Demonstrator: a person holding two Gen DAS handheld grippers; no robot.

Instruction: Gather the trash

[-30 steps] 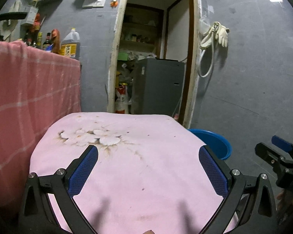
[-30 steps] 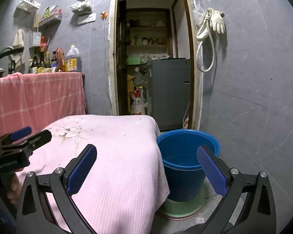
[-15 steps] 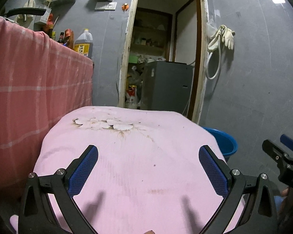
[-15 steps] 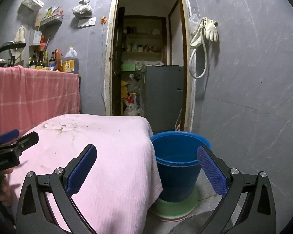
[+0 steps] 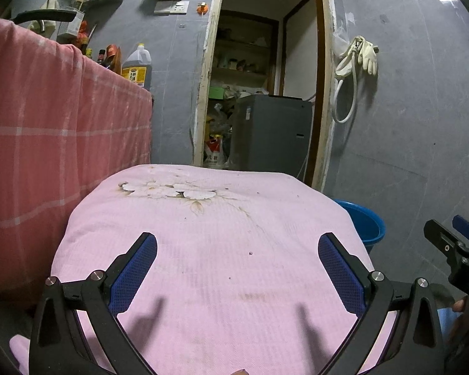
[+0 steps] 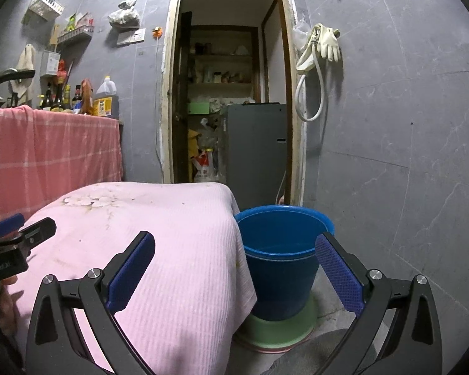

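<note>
My left gripper (image 5: pixel 237 247) is open and empty, held low over a table covered with a pink cloth (image 5: pixel 209 250). My right gripper (image 6: pixel 234 247) is open and empty, at the table's right corner, facing a blue bucket (image 6: pixel 281 250) on the floor. The bucket's rim also shows in the left wrist view (image 5: pixel 365 222). The cloth (image 6: pixel 159 234) bears a pale flower print, brown stains and a few tiny dark specks (image 5: pixel 250 253). No larger piece of trash shows in either view. Each gripper shows at the edge of the other's view.
A red checked cloth (image 5: pixel 56 143) hangs over a counter on the left, with bottles (image 6: pixel 106 100) on top. An open doorway (image 6: pixel 231 100) with a grey cabinet (image 6: pixel 256 143) lies ahead. Gloves and a hose (image 6: pixel 319 53) hang on the grey wall. The bucket stands on a green basin (image 6: pixel 281 331).
Both grippers have dropped lower and tilted up, so the table top and bucket appear lower and flatter in view. Both stay open and empty.
</note>
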